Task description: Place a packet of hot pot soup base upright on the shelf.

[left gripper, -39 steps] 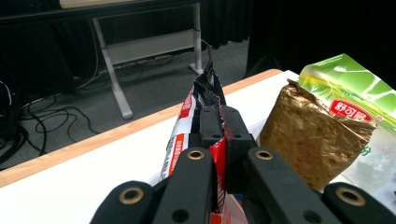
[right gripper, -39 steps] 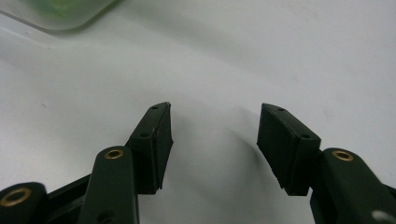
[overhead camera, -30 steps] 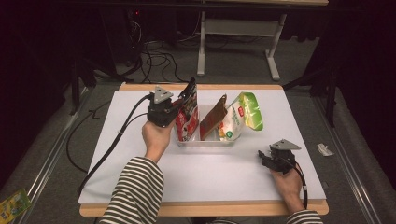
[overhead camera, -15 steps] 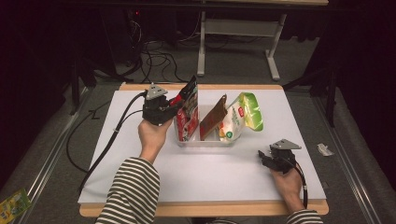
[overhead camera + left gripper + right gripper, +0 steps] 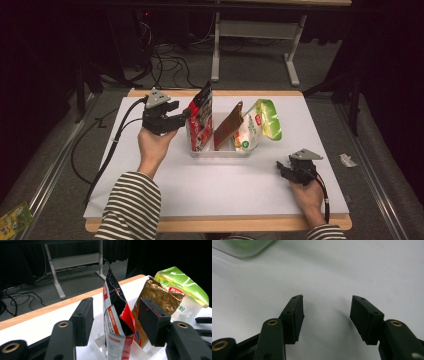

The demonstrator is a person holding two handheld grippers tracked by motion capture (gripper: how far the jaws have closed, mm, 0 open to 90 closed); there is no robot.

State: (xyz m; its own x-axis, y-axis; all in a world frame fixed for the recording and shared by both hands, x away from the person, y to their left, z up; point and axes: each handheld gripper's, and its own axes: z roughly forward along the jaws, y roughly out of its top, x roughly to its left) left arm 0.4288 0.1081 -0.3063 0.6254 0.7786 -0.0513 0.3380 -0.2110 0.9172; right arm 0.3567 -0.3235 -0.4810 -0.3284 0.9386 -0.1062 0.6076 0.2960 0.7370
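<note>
White sheet [image 5: 210,185] covering the wooden bench [image 5: 215,223]; dark room, grey carpet, cables [image 5: 160,55] and a desk frame [image 5: 260,35] lying behind; clear bin [image 5: 215,150] sitting mid-bench, holding the red-black pouch [image 5: 201,120] upright at its left end, a brown pouch [image 5: 228,127] and a green bag [image 5: 262,120] leaning beside; left tongs [image 5: 177,120] just opening, pads apart either side of the red-black pouch [image 5: 117,322], gripping nothing; right tongs [image 5: 285,170] resting open and empty on the sheet, well apart from the bin.

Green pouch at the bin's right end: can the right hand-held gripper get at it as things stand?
Probably yes. The right hand-held gripper rests open on the white table, with bare surface between it and the green pouch, whose right side leans out over the clear bin.
</note>
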